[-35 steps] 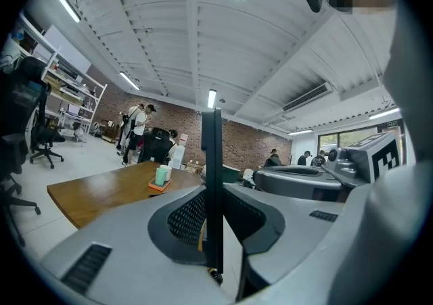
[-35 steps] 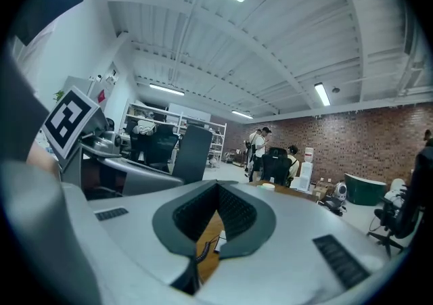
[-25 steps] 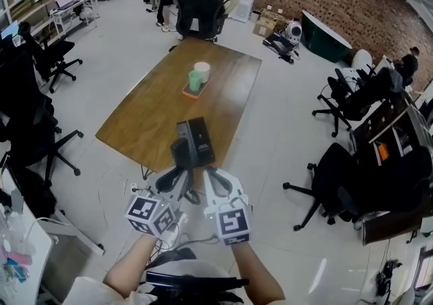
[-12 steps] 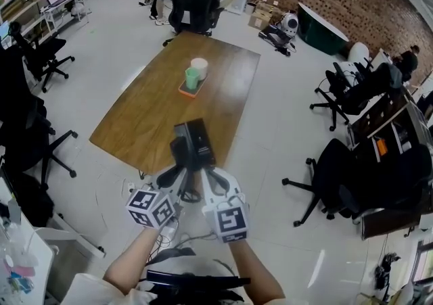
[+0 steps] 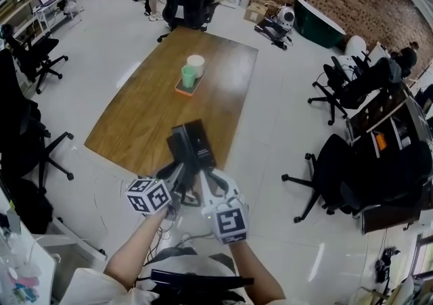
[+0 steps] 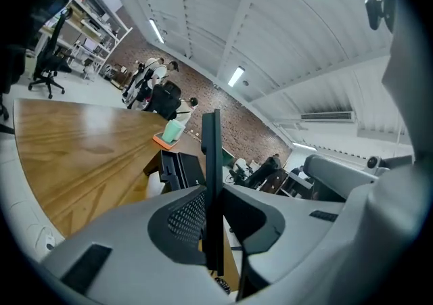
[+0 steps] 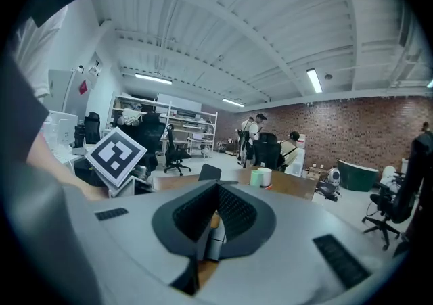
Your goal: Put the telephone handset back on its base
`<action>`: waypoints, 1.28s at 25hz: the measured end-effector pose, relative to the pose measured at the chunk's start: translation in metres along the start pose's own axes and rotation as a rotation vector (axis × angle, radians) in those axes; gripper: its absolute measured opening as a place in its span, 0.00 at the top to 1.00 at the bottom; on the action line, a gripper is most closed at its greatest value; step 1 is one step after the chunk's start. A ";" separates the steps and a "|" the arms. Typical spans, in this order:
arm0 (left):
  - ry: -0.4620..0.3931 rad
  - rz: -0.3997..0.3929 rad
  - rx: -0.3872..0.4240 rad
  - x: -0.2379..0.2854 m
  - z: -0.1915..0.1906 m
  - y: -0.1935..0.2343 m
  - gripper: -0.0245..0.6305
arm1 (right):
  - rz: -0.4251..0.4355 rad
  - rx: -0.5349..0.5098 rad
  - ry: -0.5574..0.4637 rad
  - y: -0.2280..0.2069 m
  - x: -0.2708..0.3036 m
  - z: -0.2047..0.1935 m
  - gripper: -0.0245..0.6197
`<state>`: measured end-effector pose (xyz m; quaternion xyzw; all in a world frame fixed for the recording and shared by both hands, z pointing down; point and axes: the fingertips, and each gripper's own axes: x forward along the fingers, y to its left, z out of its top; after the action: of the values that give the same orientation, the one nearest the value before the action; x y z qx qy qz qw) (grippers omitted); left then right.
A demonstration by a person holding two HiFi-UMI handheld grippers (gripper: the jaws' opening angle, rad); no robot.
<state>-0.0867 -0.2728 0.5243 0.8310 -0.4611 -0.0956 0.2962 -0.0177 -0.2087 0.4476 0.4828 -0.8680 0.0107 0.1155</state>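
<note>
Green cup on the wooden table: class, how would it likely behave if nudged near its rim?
Standing upright, taller than wide, the green cup would probably tip. The white cup close beside it might get knocked too.

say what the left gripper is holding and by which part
The left gripper clamps the black telephone handset by its lower end; the rest stands up beyond the jaws.

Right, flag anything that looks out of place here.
The handset is off its base: it seems to stand upright in the left gripper, its coiled cord hanging below. The base sits at the near corner of the table. The cups stand upright; nothing spilled.
</note>
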 end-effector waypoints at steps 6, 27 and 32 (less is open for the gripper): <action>0.047 -0.018 -0.104 0.022 -0.014 0.025 0.86 | -0.005 0.005 0.028 -0.004 0.008 -0.009 0.96; 0.073 -0.070 -0.375 0.066 -0.029 0.074 0.86 | -0.004 0.018 0.083 -0.014 0.017 -0.025 0.96; 0.072 -0.084 -0.427 0.070 -0.031 0.079 0.86 | 0.003 0.025 0.086 -0.015 0.017 -0.024 0.96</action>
<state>-0.0901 -0.3491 0.6030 0.7709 -0.3844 -0.1737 0.4773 -0.0097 -0.2278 0.4735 0.4821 -0.8627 0.0424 0.1466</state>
